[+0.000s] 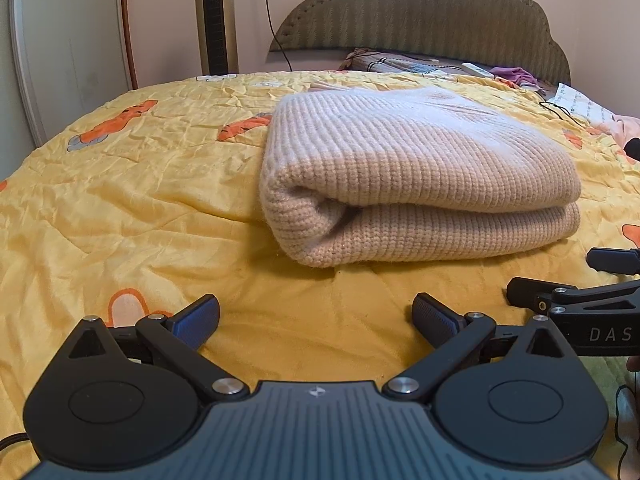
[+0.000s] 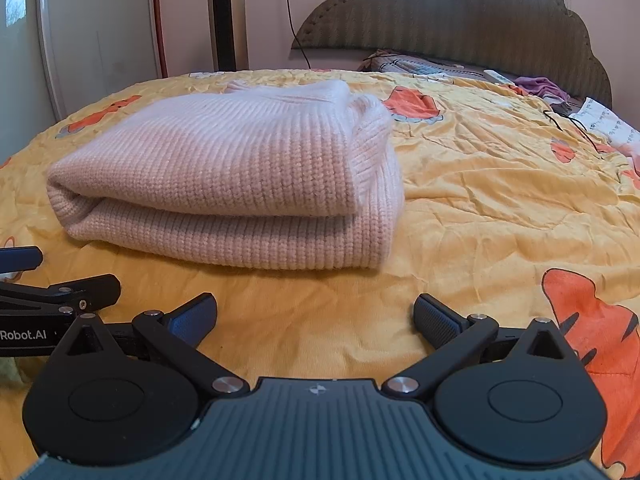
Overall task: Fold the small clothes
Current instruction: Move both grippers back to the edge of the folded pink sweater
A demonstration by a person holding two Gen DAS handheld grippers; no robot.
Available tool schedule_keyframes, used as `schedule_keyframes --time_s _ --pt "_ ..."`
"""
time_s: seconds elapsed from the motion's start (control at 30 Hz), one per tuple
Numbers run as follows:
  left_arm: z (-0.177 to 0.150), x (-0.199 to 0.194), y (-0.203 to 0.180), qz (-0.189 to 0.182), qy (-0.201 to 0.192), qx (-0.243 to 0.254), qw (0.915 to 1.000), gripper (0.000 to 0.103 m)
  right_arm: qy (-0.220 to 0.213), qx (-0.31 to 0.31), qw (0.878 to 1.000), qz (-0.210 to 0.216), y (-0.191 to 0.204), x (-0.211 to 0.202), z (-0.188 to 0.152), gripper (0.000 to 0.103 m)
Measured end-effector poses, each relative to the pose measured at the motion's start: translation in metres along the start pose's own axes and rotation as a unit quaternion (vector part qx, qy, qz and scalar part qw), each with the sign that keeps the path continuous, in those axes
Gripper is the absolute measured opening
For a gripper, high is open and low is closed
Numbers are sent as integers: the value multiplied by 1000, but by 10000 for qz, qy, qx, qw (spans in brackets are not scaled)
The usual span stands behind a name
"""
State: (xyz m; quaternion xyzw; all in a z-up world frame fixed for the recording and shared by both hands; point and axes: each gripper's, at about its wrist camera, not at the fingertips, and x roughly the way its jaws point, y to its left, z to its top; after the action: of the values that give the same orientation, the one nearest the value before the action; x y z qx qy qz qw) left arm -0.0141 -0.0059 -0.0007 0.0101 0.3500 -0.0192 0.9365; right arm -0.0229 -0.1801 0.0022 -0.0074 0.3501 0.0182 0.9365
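A pale pink knitted sweater (image 1: 416,172) lies folded in a thick rectangle on the yellow quilt (image 1: 120,208); it also shows in the right wrist view (image 2: 240,176). My left gripper (image 1: 316,320) is open and empty, low over the quilt just in front of the sweater. My right gripper (image 2: 316,320) is open and empty, also in front of the sweater, to the right of the left one. The right gripper shows at the right edge of the left wrist view (image 1: 560,280), and the left gripper shows at the left edge of the right wrist view (image 2: 68,276).
A green padded headboard (image 1: 440,12) stands behind the bed. Pillows, a purple cloth (image 1: 516,74), a white remote (image 1: 476,70) and a black cable (image 1: 560,110) lie at the head end. A tower fan (image 1: 214,16) and a white door (image 1: 68,40) stand at the far left.
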Motion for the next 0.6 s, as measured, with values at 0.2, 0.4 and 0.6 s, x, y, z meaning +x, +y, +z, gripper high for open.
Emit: schedule_keyframes --time_s 0.2,0.4,0.6 --pt "-6 -32 14 98 -624 -247 9977 103 -42 87 10000 -23 -3 -7 0 102" --pt "12 -26 71 -998 -612 -2120 9702 103 -470 1239 9870 914 -50 -36 17 103" --pt "32 25 88 -1812 -13 -3254 9280 102 147 2464 9587 1413 -85 10 57 102"
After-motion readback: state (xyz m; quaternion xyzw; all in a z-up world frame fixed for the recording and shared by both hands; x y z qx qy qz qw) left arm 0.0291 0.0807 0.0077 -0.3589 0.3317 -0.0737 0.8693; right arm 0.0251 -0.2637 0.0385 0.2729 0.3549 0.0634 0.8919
